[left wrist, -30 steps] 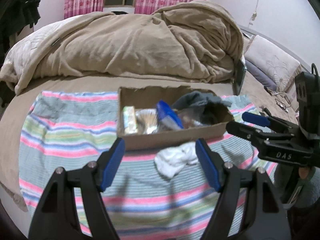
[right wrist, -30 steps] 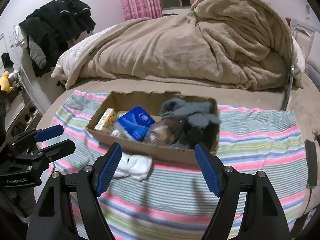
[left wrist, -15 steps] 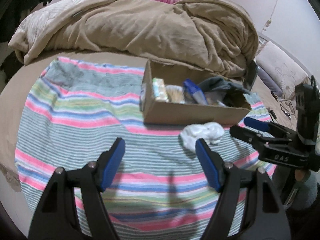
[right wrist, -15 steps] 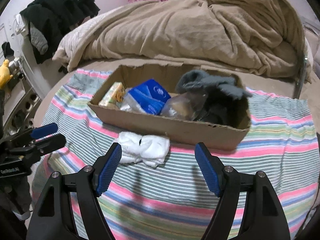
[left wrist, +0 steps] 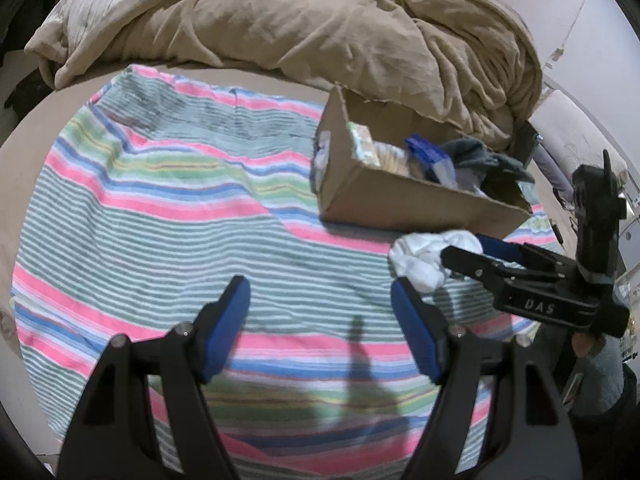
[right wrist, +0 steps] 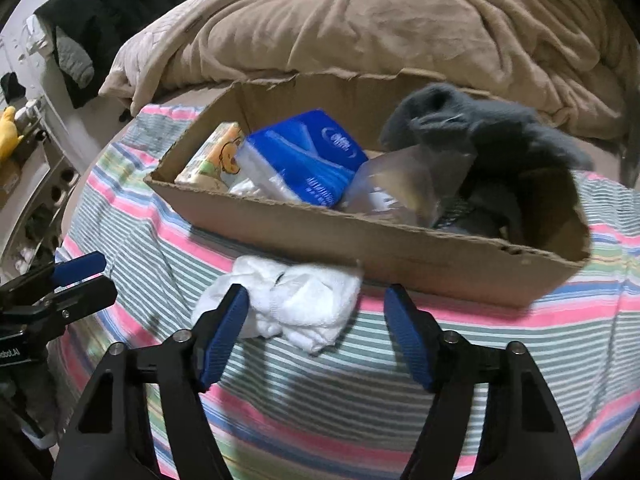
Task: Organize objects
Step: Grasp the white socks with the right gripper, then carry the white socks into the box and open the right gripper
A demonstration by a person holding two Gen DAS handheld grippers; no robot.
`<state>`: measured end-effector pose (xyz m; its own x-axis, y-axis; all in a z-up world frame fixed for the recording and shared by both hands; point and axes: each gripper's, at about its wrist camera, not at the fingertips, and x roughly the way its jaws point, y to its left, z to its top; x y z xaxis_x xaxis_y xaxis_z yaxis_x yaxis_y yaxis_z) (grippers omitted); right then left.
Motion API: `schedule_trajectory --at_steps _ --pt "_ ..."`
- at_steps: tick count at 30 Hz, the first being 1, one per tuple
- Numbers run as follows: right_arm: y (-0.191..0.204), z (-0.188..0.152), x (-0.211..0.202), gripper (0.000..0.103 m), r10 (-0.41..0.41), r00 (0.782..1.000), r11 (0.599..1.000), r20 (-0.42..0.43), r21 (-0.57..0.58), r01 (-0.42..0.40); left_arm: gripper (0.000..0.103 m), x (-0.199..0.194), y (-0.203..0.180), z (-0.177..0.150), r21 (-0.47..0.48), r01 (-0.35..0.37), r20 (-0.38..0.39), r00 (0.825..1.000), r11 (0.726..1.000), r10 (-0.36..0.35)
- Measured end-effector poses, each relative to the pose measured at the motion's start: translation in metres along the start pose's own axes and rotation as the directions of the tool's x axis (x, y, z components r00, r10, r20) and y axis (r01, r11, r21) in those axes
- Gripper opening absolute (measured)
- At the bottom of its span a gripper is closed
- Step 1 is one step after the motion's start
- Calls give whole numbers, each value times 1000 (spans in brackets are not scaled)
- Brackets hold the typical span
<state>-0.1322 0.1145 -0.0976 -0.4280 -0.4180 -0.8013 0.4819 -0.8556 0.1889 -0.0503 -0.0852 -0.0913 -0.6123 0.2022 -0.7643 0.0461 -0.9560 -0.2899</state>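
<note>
- The right gripper (right wrist: 316, 320) comes at the white cloth bundle (right wrist: 296, 304) from the near side, pointing steeply down; its jaws are closing, the bundle partly between them, the left pad at its edge, not yet pinched. That angle probably lets the pads straddle the soft heap and gather it off the bed.
- The left gripper (left wrist: 320, 316) hangs over bare striped blanket (left wrist: 160, 216), jaws apart and holding nothing — likely kept clear so the other hand has room.
- The bundle lies on the striped blanket, just beside the near long wall of the cardboard box (right wrist: 400, 248), toward its left half, outside it. It seems the one stray item left to go in.
- It looks like crumpled white socks or a small terry cloth: soft, lumpy, with folds and a dark gap in the middle. It should squash readily under the pads.
- The box already holds a blue tissue pack (right wrist: 304, 160), a yellow-green packet (right wrist: 212, 156), a clear plastic bag (right wrist: 404, 188) and a grey garment (right wrist: 480, 128) — this last draped over the right end.
</note>
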Motion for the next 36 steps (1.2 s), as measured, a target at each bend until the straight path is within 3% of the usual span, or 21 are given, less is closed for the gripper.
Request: schedule_trajectory --at_steps 2,10,26,36 --pt "2 0 2 54 32 999 999 -4 -6 -32 74 3 0 0 1 -1 -7 1000 1000 1" --pt "5 -3 -14 32 48 998 998 34 -34 -47 74 2 -5 2 13 -8 -14 1000 1000 8" --pt "18 15 -80 31 61 983 993 172 -108 -43 74 -13 -30 18 48 15 19 1000 999 -16" --pt "16 52 -86 31 60 971 991 232 -128 -31 74 -16 -33 48 94 -5 80 997 996 -2"
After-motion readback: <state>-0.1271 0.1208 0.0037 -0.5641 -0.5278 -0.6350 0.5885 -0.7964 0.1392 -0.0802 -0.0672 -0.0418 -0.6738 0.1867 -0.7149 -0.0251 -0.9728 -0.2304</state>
